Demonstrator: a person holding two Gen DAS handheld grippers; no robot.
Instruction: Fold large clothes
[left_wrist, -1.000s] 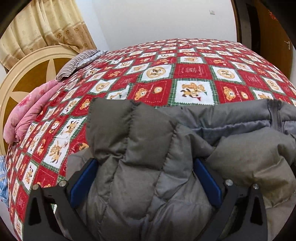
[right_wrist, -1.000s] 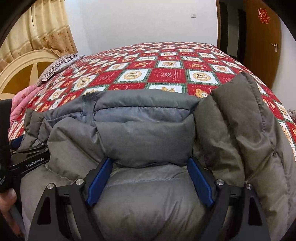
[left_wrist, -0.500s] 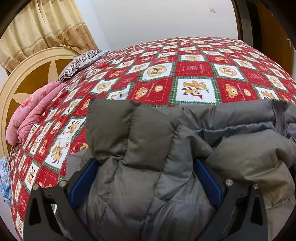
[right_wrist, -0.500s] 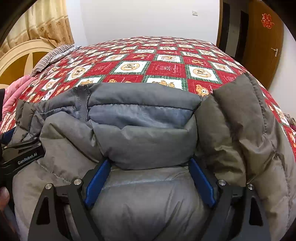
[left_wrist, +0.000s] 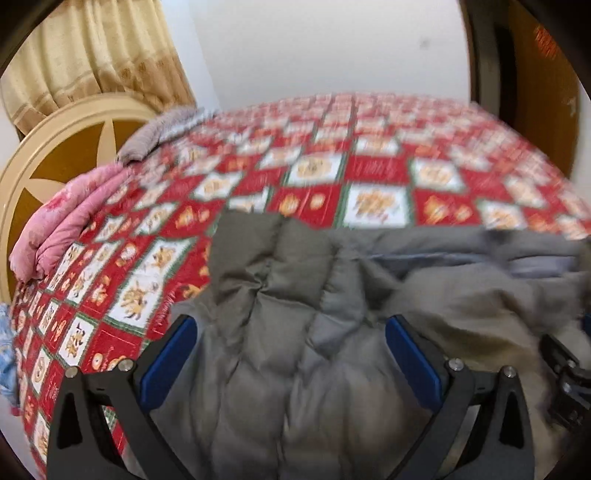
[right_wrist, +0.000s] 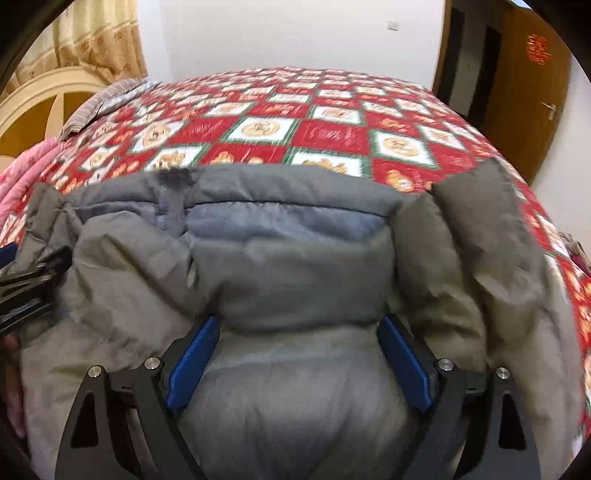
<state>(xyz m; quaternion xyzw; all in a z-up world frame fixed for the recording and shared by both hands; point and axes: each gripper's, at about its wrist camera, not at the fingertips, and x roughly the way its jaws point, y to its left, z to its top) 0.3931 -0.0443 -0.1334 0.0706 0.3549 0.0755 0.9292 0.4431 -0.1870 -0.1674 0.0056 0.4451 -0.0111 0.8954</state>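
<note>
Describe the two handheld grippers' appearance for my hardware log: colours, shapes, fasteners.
Both look alike. The left gripper has two black, angular fingers with triangular cut-outs, blue pads lining their inner faces, and round silver screws near the pad bases. The right gripper has the same black frame, blue pads and silver screws. No cables or sleeves show; any markings are too blurred to read.

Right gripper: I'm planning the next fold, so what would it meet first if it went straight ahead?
The right gripper would meet the grey puffer jacket at once; its bulk already fills the space between the wide jaws. The red patterned bedspread lies beyond. Depth is unclear.
</note>
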